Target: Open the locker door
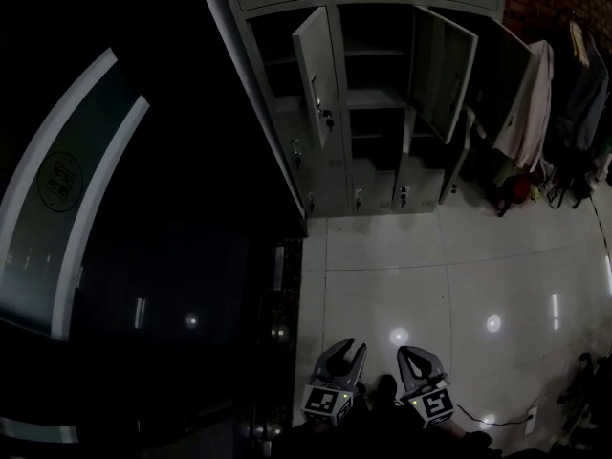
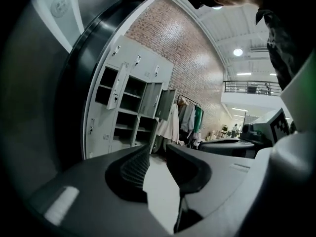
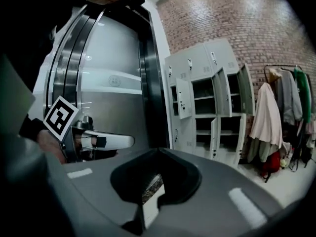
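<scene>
A grey bank of lockers [image 1: 373,94] stands against the far wall, well away from both grippers. Several of its doors hang open, among them one at upper left [image 1: 316,65] and one at upper right [image 1: 445,70]; the top-row doors are closed. The lockers also show in the left gripper view [image 2: 128,107] and the right gripper view [image 3: 207,107]. My left gripper [image 1: 346,354] [image 2: 158,149] is held low over the floor, open and empty. Beside it my right gripper [image 1: 417,357] [image 3: 158,151] is shut with nothing between its jaws.
A dark curved metal and glass wall [image 1: 143,256] fills the left side. White glossy floor tiles [image 1: 430,266] stretch from the grippers to the lockers. Clothes on a rack [image 1: 531,113] hang right of the lockers before a brick wall [image 3: 237,23].
</scene>
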`<state>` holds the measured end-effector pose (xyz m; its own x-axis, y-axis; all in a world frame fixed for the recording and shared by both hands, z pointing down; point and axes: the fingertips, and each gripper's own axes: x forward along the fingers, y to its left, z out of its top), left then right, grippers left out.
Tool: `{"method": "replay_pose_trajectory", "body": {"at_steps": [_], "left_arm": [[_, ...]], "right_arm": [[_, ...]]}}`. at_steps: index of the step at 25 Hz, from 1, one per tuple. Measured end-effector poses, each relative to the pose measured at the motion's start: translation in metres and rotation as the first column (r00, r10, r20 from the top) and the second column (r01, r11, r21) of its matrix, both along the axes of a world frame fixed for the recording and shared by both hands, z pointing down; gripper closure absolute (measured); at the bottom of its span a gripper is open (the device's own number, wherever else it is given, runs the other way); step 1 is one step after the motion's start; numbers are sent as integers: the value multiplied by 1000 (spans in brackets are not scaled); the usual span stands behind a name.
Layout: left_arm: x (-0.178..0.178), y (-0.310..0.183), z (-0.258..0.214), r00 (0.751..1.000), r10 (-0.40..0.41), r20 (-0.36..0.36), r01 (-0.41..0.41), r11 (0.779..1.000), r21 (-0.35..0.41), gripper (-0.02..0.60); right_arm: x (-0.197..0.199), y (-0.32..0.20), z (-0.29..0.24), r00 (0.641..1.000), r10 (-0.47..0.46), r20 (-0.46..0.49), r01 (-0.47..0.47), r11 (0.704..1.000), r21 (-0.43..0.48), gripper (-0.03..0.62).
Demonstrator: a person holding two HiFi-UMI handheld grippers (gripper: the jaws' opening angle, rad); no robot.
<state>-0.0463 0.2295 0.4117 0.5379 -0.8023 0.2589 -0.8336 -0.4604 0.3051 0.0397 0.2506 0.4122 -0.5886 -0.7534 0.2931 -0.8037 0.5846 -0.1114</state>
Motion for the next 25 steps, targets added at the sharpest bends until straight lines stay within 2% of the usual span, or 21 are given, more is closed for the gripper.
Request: {"method": "replay_pose_trajectory", "body": {"at_steps": [5,8,12,15,18,21,25], "left_arm": [[35,34,-13,998,-58,-13,58,998,24,462],[43,54,-38,997,-77,-6,77,996,38,465],[57,66,-54,999,-43,-7,44,995,89,469],[58,84,-63,1000,-19,20,17,992,129,471],[48,94,-76,1000,-9,26,4,982,190,471],[32,107,-82,1000,-16,9,14,980,200,476],[2,111,-84,999,-38,36,29,973,227,479]], "right_arm": [[66,18,-28,1000,18,-12,-17,997,70,591],[94,33,-46,999,44,-19,-42,993,114,591],[111,44,-67,997,80,-25,-74,979,188,591],[105,66,-59,997,82,-8,-79,980,182,591],[80,77,-72,997,72,15,-74,978,195,591],[50,87,-85,998,59,38,-66,975,212,591],[20,90,-83,997,39,64,-53,972,229,591]]}}
